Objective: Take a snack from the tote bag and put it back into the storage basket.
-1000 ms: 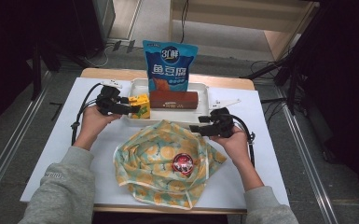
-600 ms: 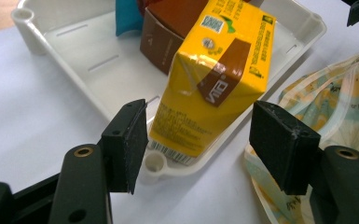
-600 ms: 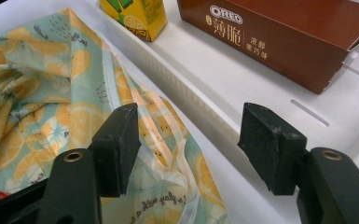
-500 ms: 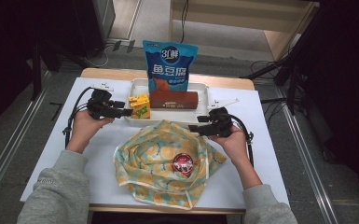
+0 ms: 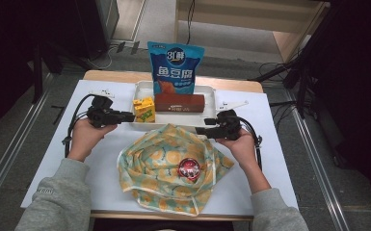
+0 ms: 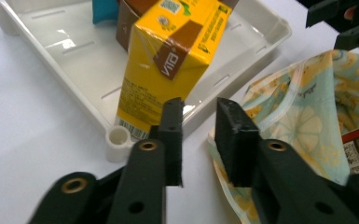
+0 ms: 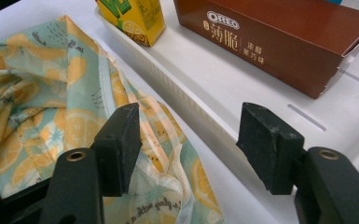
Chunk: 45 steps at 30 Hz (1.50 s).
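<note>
Soft cotton-like cloth (image 5: 166,168), mint green printed with orange slices, lies rumpled on the white worktop (image 5: 101,183) just in front of a white plastic tray (image 5: 211,98). It looks light, limp and easy to bunch; a hemmed edge or corner is the likely place to pinch it. A round red-topped tin (image 5: 189,168) sits on the cloth and would likely roll or tip if the fabric is lifted carelessly.

In the tray, largest first: a blue snack bag (image 5: 176,67) with big Chinese characters stands upright; a brown carton (image 7: 279,42) reads "OREO" with Chinese text; a yellow drink carton (image 6: 168,70) reads "VITA", stiff but crushable.

The left gripper (image 6: 198,135) points at the yellow carton; its jaws have just been closing and stand narrow, with nothing between them. The right gripper (image 7: 191,140) hovers at the cloth's far edge by the tray wall, jaws spread, gripping nothing.
</note>
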### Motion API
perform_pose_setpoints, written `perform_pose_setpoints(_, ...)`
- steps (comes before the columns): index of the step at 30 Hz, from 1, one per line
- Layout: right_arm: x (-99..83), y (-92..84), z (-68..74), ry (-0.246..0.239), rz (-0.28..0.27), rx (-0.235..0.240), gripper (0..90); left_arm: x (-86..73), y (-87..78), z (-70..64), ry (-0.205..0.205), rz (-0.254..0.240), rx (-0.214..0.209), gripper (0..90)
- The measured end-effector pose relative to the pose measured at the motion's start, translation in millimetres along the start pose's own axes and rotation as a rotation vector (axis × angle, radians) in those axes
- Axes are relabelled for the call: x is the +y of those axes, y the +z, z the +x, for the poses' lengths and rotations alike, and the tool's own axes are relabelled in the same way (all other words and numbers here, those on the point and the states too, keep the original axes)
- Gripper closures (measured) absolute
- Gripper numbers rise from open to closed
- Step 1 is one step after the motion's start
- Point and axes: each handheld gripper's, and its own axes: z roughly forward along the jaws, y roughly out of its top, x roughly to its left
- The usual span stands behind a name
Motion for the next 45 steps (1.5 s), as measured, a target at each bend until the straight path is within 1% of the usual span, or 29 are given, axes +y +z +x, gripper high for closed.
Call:
perform_pose_setpoints(2, -0.2, 0.5, 0.2, -0.001, 0.003, -0.001, 40.2, 0.1, 0.5, -1.1, 0.007, 0.001, 0.006, 84.3)
perform_pose_setpoints(4, -0.2, 1.2, 0.4, -0.003, 0.003, -0.003, 40.2, 1.0, 2.8, -5.4, 0.021, 0.005, -0.003, 90.0)
perform_pose_setpoints(5, -0.2, 1.6, 0.6, -0.002, 0.003, -0.002, 40.2, 1.5, 3.7, -6.7, 0.026, 0.006, -0.004, 90.0)
perform_pose_setpoints(6, -0.1, 1.9, 0.8, -0.004, 0.004, -0.005, 40.2, 2.0, 4.4, -7.4, 0.030, 0.012, -0.017, 90.0)
perform_pose_setpoints(8, -0.1, 2.2, 1.1, -0.005, 0.005, -0.003, 40.2, 2.6, 5.8, -8.8, 0.033, 0.009, -0.023, 90.0)
perform_pose_setpoints(11, -0.3, 2.1, 1.5, -0.004, 0.007, -0.003, 40.1, 3.2, 6.5, -9.3, 0.029, 0.003, -0.022, 90.0)
perform_pose_setpoints(13, -0.1, 2.2, 1.7, -0.005, 0.004, -0.002, 40.2, 4.4, 8.3, -10.8, 0.035, -0.003, -0.007, 90.0)
perform_pose_setpoints(15, 0.2, 2.1, 1.9, -0.003, 0.003, -0.003, 40.2, 4.9, 9.3, -10.9, 0.037, 0.000, -0.010, 90.0)
perform_pose_setpoints(16, 0.2, 2.2, 2.1, -0.006, 0.004, -0.004, 40.2, 5.3, 12.4, -11.7, 0.041, 0.004, 0.002, 90.0)
perform_pose_setpoints(18, 0.2, 2.3, 2.0, -0.008, 0.003, -0.004, 40.3, 5.5, 14.2, -11.7, 0.040, 0.007, 0.003, 90.0)
perform_pose_setpoints(19, 0.1, 2.5, 2.0, -0.009, 0.003, -0.005, 40.3, 6.1, 17.1, -11.9, 0.042, 0.008, 0.011, 90.0)
perform_pose_setpoints(26, -0.3, 2.4, 4.7, -0.010, 0.005, 0.001, 40.3, 6.4, 21.5, -10.0, 0.047, 0.008, 0.041, 90.0)
perform_pose_setpoints(27, -0.5, 2.8, 4.9, -0.007, 0.010, 0.001, 40.3, 6.5, 21.6, -9.2, 0.041, 0.001, 0.033, 90.0)
perform_pose_setpoints(28, -0.7, 3.5, 4.8, -0.009, 0.011, 0.001, 40.3, 6.7, 21.6, -8.9, 0.041, -0.002, 0.036, 90.0)
perform_pose_setpoints(39, -0.8, 3.0, 4.3, -0.007, 0.010, 0.000, 40.3, 6.0, 21.8, -6.3, 0.045, 0.004, 0.049, 90.0)
perform_pose_setpoints(45, -0.8, 2.8, 4.2, -0.007, 0.011, -0.001, 40.3, 4.5, 19.6, -1.8, 0.030, 0.005, 0.058, 90.0)
